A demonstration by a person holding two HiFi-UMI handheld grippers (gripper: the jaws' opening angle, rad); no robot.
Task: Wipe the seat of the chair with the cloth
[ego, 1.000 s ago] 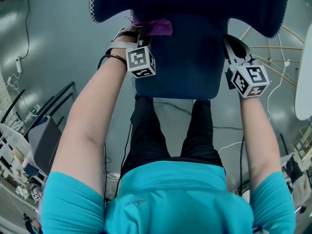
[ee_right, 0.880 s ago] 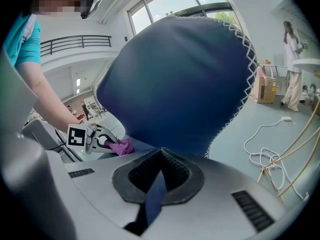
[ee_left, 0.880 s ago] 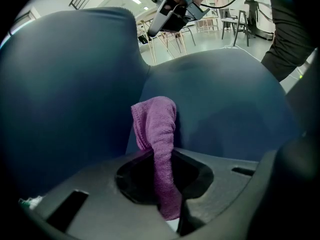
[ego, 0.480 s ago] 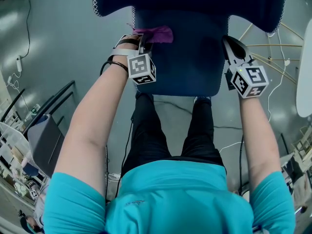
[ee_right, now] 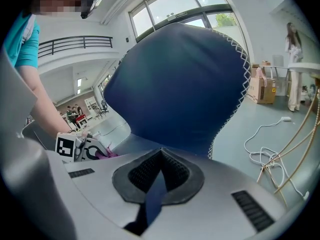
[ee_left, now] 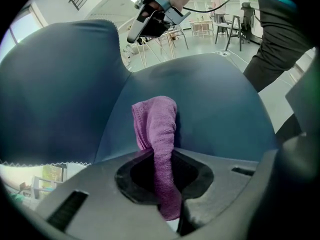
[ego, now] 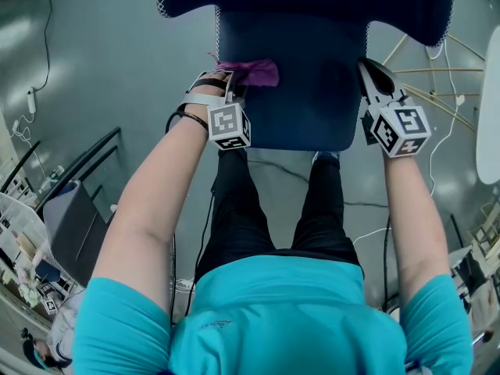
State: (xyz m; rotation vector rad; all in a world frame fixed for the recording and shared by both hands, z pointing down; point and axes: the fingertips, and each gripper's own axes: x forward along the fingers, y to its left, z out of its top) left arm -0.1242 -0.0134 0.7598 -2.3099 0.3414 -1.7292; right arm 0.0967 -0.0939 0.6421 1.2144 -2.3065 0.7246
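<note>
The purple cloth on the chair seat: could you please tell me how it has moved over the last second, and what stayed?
The left gripper, shut on the crumpled purple cloth, dragged it along the dark blue padded chair seat toward the person, nearer the front edge. The right gripper stayed clamped on the seat's right edge; neither let go.

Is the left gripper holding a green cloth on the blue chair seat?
Not quite. The cloth is purple, not green, as the left gripper view shows. The rest is right: the left gripper holds it in its closed jaws on the blue chair seat.
</note>
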